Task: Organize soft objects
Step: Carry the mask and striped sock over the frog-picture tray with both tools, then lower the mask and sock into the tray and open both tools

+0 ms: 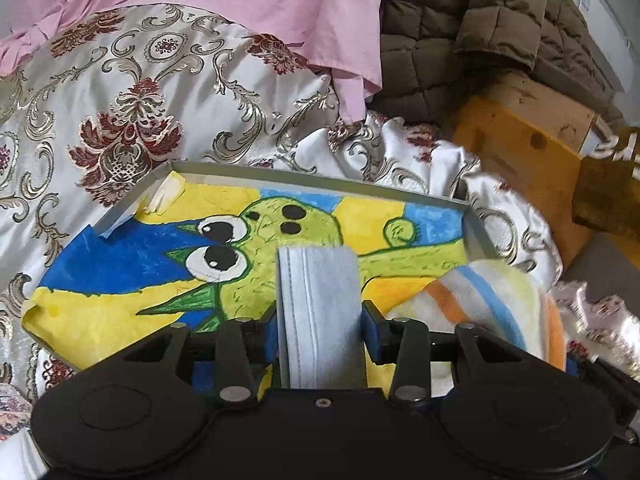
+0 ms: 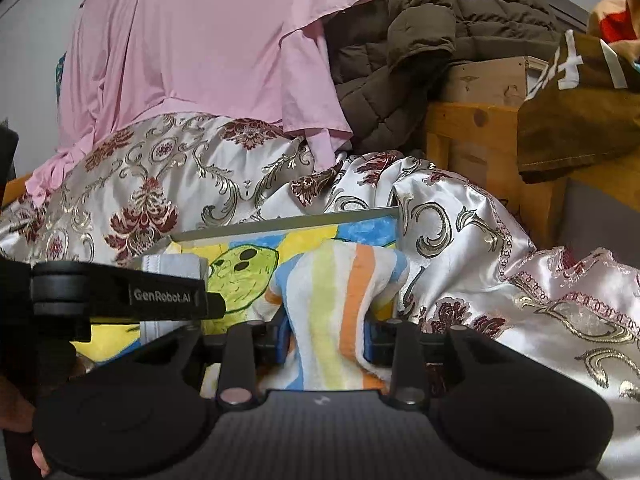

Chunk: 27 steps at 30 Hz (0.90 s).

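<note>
1. Behind my two grippers lies a heap of soft things: a white satin cover with dark red and gold ornaments (image 1: 132, 120), a pink cotton garment (image 1: 256, 4) over it, and a brown quilted jacket (image 1: 480, 20) on a yellow wooden box (image 1: 516, 152).
2. On the satin cover sits a shallow grey tray (image 1: 280, 174), and its bottom is covered by a painted sheet with a green cartoon creature on blue and yellow (image 1: 240, 240).
3. My left gripper (image 1: 320, 320) grasps a folded grey cloth (image 1: 320, 300). Its pads press on both sides. The long axis of the cloth runs straight away from me, and its free end points toward the far wall of the tray, above the painted sheet.
4. My right gripper (image 2: 326, 328) holds a striped fleece cloth in white, yellow, orange and blue (image 2: 340, 292) between its fingers. This cloth stands up from the jaws and its top bends over to the right, at the right end of the tray.
5. Both grippers point slightly downward into the tray, side by side, the left one just beside the right.
</note>
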{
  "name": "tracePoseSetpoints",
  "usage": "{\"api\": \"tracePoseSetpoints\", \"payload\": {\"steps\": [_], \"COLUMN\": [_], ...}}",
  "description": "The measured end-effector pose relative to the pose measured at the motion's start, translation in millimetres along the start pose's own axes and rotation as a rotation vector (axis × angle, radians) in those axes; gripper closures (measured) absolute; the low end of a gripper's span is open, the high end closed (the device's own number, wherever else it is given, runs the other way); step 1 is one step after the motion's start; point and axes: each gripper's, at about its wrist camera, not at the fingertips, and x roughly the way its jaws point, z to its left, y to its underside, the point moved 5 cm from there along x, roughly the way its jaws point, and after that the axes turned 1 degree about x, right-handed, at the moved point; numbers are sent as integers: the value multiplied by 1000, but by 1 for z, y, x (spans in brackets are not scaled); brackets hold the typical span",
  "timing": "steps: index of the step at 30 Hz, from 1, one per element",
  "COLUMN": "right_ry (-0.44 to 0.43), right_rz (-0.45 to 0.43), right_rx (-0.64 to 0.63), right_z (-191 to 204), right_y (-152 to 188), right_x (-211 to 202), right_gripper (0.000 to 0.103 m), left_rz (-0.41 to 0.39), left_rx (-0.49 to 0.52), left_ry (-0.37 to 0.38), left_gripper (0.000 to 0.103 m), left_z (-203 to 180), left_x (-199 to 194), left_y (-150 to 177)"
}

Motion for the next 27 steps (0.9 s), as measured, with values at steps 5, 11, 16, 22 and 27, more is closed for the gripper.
{"api": "tracePoseSetpoints", "payload": {"steps": [5,11,16,22,27], "right_ry": [13,10,-7,-2,-6], "right_rz": [8,14,9,-12,-25], "right_rx": [-61,-91,-89,-75,-67], "right_z": [6,9,8,5,2], "right_y": [2,3,2,-5,-8], "right_x": [1,-1,-9,-28,-45], "right_gripper": [59,49,38,20,16], "left_rz": [5,-9,-26,-31,-44], "left_rx": [2,-23,-19,-19,-46], "left_ry": [-17,-35,-52,-57,-51], "left_gripper": [46,27,15,10,4], "left_z": [3,8,10,12,15], "left_x": [-1,-8,-19,-39,-62], "left_y": [7,7,6,7,4]}}
